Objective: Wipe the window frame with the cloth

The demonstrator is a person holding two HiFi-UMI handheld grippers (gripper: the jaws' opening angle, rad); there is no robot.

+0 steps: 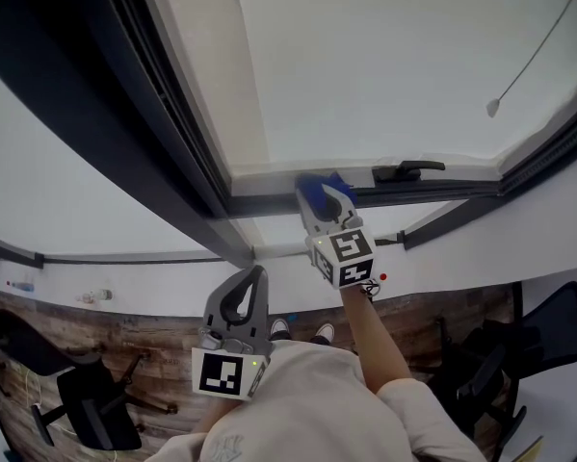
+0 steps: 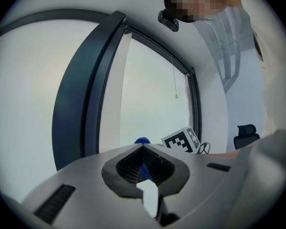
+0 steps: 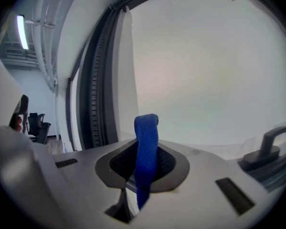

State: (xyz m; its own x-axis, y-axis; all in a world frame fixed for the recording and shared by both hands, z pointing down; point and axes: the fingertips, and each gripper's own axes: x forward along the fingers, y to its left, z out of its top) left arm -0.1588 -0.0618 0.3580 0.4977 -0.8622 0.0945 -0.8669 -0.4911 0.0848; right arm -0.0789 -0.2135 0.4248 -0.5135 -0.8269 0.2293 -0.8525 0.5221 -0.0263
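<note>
Closest in, my pale sleeve (image 1: 404,402) runs up to the right gripper (image 1: 327,205), and below it lies the wooden floor (image 1: 153,345) with black office chairs (image 1: 95,402) at both sides. My left gripper (image 1: 249,292) hangs low and well apart from the window. In the left gripper view its jaws stand tip to tip with nothing between them, and the blue seen through their gap is the cloth (image 2: 142,140) further off. Nothing stands in the way of the window. My right gripper (image 3: 143,168) is raised ahead of the left, its marker cube (image 1: 344,256) facing up. Its jaws are closed on the blue cloth (image 3: 146,151), which stands up between them as a narrow folded strip. In the head view the cloth (image 1: 319,189) sits at the dark lower rail of the window frame (image 1: 269,203), near the corner where the rail meets the upright. I cannot tell whether it touches the rail. Just to the right of the cloth, a black window handle (image 1: 408,170) lies along the same rail. The dark upright (image 3: 97,94) rises at the left. Beyond is pale glass (image 1: 394,56), and a thin blind cord (image 1: 493,108) hangs across its right part.
</note>
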